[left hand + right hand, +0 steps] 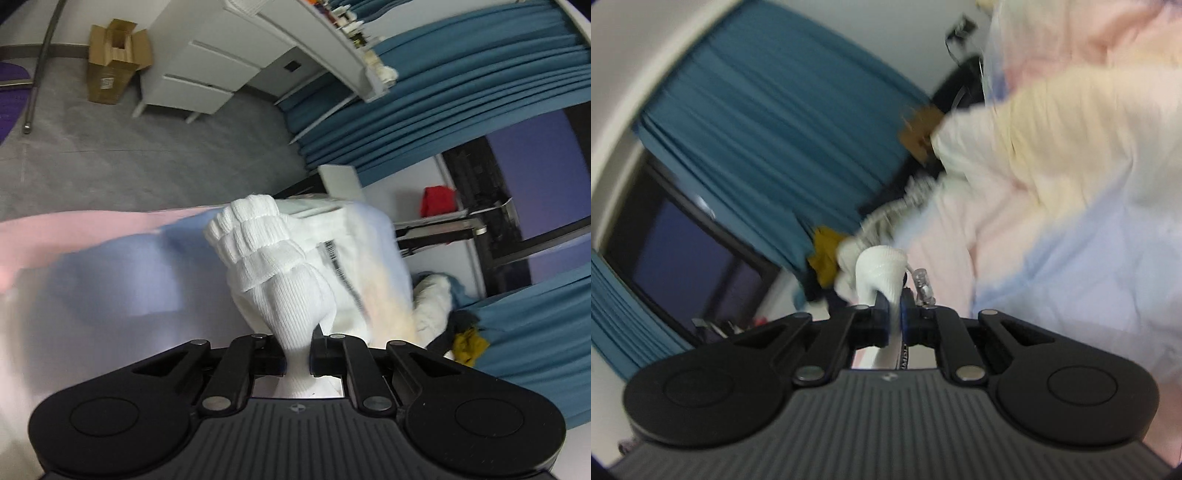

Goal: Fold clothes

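Ribbing bunches between the fingers of the left tool (297, 350), which is clamped on the white ribbed-knit hem (258, 236) of a pastel tie-dye sweatshirt (122, 266). The right tool (894, 306) is pinched shut on another white ribbed edge (881, 267) of that sweatshirt, which hangs lifted between both, in front of the blue pleated curtains (461, 96). Soft, light and limp, the sweatshirt will likely sag; the thick ribbing seems the firmest place to hold.
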